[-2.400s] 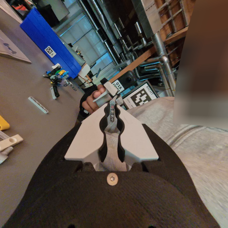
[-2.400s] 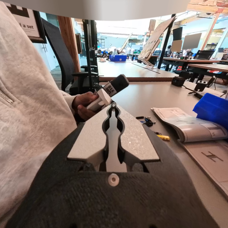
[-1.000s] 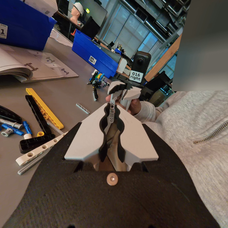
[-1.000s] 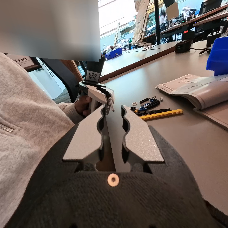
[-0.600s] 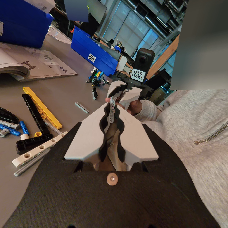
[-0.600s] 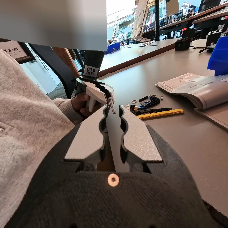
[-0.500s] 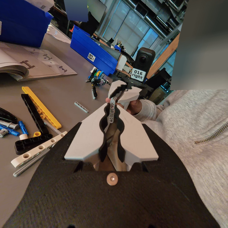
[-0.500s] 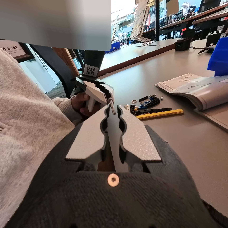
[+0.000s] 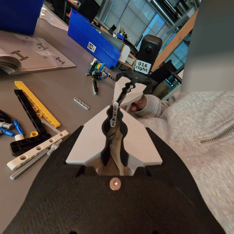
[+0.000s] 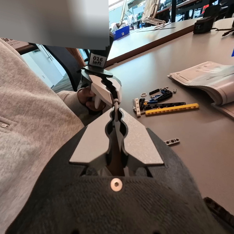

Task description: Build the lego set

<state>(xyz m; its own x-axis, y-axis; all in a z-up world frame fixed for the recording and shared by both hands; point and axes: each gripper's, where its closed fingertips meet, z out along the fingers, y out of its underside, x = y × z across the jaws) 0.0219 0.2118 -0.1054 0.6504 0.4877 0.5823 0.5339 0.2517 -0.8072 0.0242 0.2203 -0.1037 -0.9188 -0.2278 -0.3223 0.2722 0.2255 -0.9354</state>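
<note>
Left wrist view: left hand-held gripper [image 9: 114, 114] is clamping a small thin light-grey lego liftarm with holes and cross ends [image 9: 114, 115], held in the air over the person's lap, just off the near bench edge. Right hand-held gripper [image 9: 119, 101] is coming in from the far side, its tips touching the liftarm's top end; jaws nearly together. On the grey bench [image 9: 65, 88] to the left are lying a long yellow lego beam [image 9: 36, 103], a black L-shaped lego beam [image 9: 29, 121], a white holed lego beam [image 9: 38, 148], blue pins [image 9: 17, 127], a short grey flat liftarm [image 9: 81, 103], a small multicolour lego sub-assembly [image 9: 97, 70], an open instruction booklet [image 9: 31, 55] and a blue plastic bin [image 9: 93, 38].

Right wrist view: right gripper [image 10: 116, 112] jaws are closing on a thin grey part, edge-on, that sticks out from the left gripper [image 10: 114, 100]; firm pinch or only contact, cannot tell. Another short grey liftarm [image 10: 172, 141] is lying on the bench to the right.

Judgement: a mid-air handover or joining step. To do it well, keep the left grip steady, square the right tips on the flat faces, and close fully before the left lets go, as the piece would drop into the lap.
</note>
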